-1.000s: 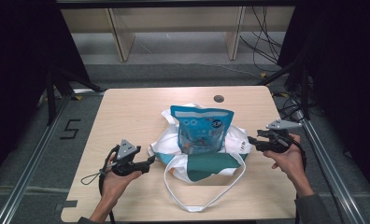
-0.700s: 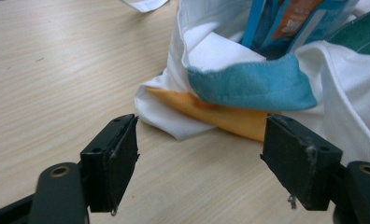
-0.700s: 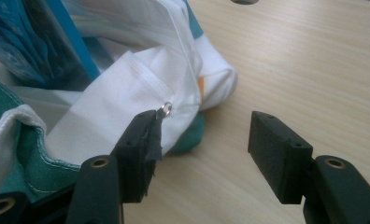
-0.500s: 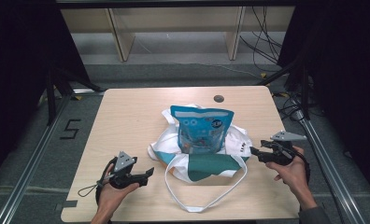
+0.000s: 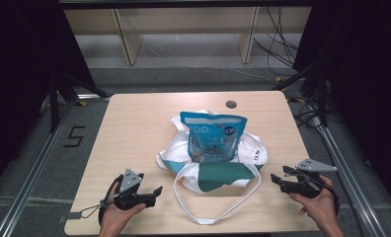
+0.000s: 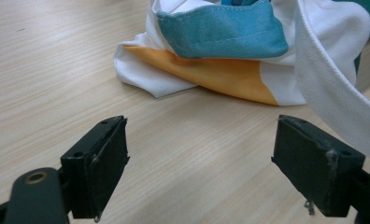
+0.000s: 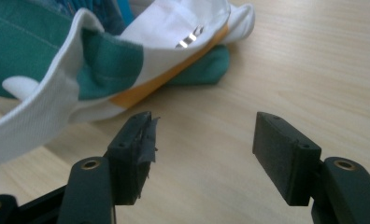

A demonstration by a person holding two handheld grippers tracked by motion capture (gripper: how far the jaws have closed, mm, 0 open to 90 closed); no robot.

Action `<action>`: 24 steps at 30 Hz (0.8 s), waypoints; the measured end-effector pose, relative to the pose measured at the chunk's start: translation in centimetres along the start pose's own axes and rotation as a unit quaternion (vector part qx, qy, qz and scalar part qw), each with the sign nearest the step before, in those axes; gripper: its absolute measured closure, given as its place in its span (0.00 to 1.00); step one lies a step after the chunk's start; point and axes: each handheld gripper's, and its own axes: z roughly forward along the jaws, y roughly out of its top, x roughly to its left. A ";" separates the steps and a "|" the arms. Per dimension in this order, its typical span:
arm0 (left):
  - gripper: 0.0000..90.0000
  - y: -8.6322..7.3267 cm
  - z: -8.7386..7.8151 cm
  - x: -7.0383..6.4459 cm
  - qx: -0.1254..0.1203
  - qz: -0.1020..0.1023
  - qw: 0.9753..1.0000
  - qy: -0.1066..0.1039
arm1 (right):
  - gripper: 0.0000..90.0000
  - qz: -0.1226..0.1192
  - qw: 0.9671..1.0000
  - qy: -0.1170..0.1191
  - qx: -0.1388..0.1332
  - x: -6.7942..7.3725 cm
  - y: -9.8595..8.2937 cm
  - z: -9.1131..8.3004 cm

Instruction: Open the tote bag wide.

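A white, green and orange cloth tote bag lies crumpled mid-table, its white strap looping toward the front edge. A blue snack pouch stands upright in the bag. My left gripper rests low at the front left, open and holding nothing, pointing at the bag. In the left gripper view its jaws stand wide apart before the bag's blue and orange folds and the strap. My right gripper sits at the front right, open and holding nothing. The right gripper view shows the bag just ahead.
A wooden table carries the bag; a dark round grommet sits near its back edge. Metal frame rails run along both sides, and a floor mark like a 5 lies to the left. Wooden shelf legs stand behind.
Both grippers have drawn back toward the table's front edge, away from the bag. The bag and pouch have stayed put.
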 end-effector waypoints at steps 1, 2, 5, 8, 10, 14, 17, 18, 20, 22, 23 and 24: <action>0.19 -0.1 -0.1 -0.1 -0.001 -0.001 1.000 0.001 | 0.43 0.005 1.000 -0.007 0.001 0.1 -0.2 0.0; 0.19 -0.2 -0.1 -0.1 -0.002 -0.006 1.000 -0.003 | 0.43 0.006 1.000 -0.004 0.004 0.1 -0.5 -0.2; 0.19 -0.4 -0.4 -0.2 -0.003 -0.005 1.000 -0.003 | 0.43 0.008 1.000 0.003 0.001 0.2 -1.0 -0.6; 0.19 -0.6 -0.7 -0.4 -0.003 -0.006 1.000 -0.003 | 0.43 0.022 1.000 0.003 0.004 0.7 -1.7 -1.0; 0.19 -0.8 -0.8 -0.4 0.002 -0.002 1.000 -0.005 | 0.43 0.010 1.000 0.005 0.003 0.8 -2.0 -1.2; 0.19 -1.1 -0.9 -0.6 0.007 -0.003 1.000 -0.007 | 0.43 0.015 1.000 0.012 0.006 1.3 -2.9 -1.8; 0.19 -1.1 -1.2 -0.8 0.007 -0.001 1.000 -0.004 | 0.43 0.016 1.000 0.018 0.017 1.5 -3.6 -2.3; 0.19 -1.2 -1.2 -0.9 0.002 -0.005 1.000 -0.004 | 0.43 0.016 1.000 0.018 0.018 1.6 -3.8 -2.3; 0.19 -1.3 -1.3 -1.0 0.007 0.000 1.000 -0.005 | 0.42 0.008 0.999 0.019 0.025 1.6 -4.1 -2.5; 0.19 -1.3 -1.5 -1.2 0.012 0.003 1.000 -0.003 | 0.42 0.009 0.999 0.019 0.027 1.8 -4.4 -2.6; 0.19 -1.4 -1.4 -1.2 0.012 0.002 1.000 -0.006 | 0.42 0.007 0.999 0.020 0.032 1.8 -4.4 -2.6; 0.19 -1.4 -1.4 -1.2 0.015 0.004 1.000 -0.007 | 0.42 0.004 0.999 0.016 0.030 1.8 -4.5 -2.5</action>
